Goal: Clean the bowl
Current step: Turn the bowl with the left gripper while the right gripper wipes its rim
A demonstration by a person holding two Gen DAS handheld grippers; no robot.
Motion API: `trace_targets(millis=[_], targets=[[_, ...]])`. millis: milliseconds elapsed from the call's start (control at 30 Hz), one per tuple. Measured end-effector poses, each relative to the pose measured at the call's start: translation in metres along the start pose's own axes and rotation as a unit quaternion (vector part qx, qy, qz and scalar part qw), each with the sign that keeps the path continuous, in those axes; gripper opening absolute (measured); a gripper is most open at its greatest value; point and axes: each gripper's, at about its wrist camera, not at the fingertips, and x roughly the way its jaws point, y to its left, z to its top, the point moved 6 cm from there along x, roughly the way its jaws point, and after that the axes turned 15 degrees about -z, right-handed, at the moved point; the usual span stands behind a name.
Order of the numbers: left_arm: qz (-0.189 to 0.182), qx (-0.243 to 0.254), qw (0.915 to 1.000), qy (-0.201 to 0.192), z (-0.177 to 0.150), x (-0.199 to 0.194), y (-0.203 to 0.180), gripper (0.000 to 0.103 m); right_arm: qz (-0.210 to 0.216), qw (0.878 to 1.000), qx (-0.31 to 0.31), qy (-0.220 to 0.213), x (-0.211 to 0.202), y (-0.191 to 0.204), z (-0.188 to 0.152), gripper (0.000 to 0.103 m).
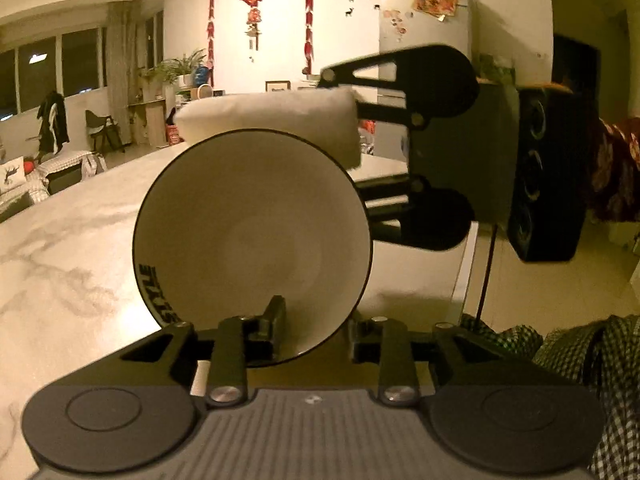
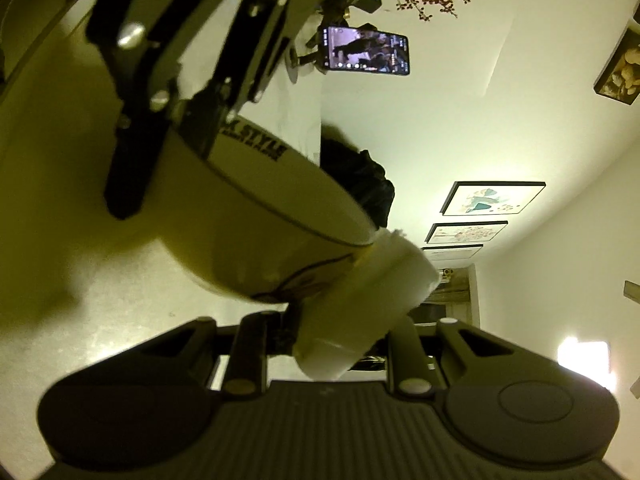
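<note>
At the centre of the left wrist view I see the white bowl (image 1: 252,240), tipped on edge above the marble worktop (image 1: 68,248), its lower rim clamped in my left gripper (image 1: 314,338) jaws. Against its upper right rim sits the white sponge (image 1: 280,120) (folded, soft-looking), pinched tight by my right gripper (image 1: 362,148) jaws, which reaches in from the right.

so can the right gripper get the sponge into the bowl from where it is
Probably yes. The right gripper holds the sponge right at the rim of the bowl, which the left gripper tilts open, with nothing between sponge and opening.
</note>
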Motion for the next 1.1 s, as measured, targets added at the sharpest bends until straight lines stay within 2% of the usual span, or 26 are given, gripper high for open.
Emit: trace_targets(millis=[267,433,567,833,1100], targets=[[-0.005,-0.018,0.9998,-0.007,0.001,0.002,0.001,0.034,0.023,1.0,-0.007,0.009,-0.01,0.015,-0.009,0.022],[-0.007,-0.021,0.9997,-0.008,0.004,-0.002,0.003,0.035,-0.004,1.0,0.002,-0.003,-0.009,-0.004,-0.003,0.022],[-0.007,-0.023,0.9997,-0.009,0.007,-0.005,0.005,0.036,-0.009,1.0,0.001,-0.005,-0.011,-0.002,-0.005,0.023],[-0.008,-0.026,0.9996,-0.01,0.013,-0.005,0.007,0.036,0.024,1.0,-0.004,0.009,-0.019,0.017,-0.019,0.023],[-0.007,-0.03,0.9995,-0.011,0.014,-0.007,0.007,0.037,-0.001,1.0,0.004,-0.004,-0.015,0.001,-0.011,0.023]])
